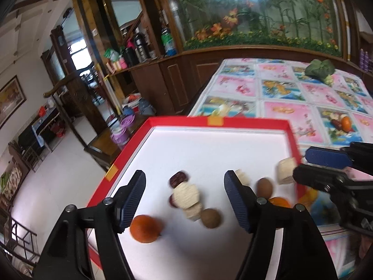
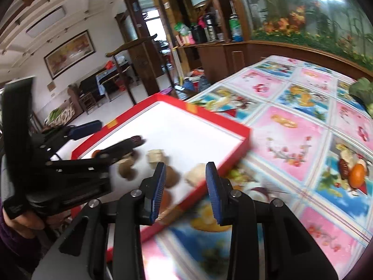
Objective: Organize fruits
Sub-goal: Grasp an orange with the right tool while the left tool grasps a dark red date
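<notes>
A white tray with a red rim (image 1: 244,124) (image 2: 242,140) lies at the left edge of the table. In it are an orange (image 1: 145,228), dark red dates (image 1: 178,179), cream-coloured pieces (image 1: 187,194) (image 2: 195,175), brown round fruits (image 1: 211,218) (image 2: 171,178) and a second orange (image 1: 278,201). My left gripper (image 1: 184,177) (image 2: 121,131) hovers open above the tray's middle, holding nothing. My right gripper (image 2: 186,170) (image 1: 302,163) is open over the tray's right rim, close to a cream piece (image 1: 285,170).
A flowered picture cloth (image 1: 279,114) covers the table. A leafy green vegetable (image 1: 320,68) (image 2: 363,91) lies at its far end. An orange and a dark date (image 1: 346,123) (image 2: 357,173) show on the cloth, real or printed I cannot tell. A hand (image 2: 21,224) holds the left gripper.
</notes>
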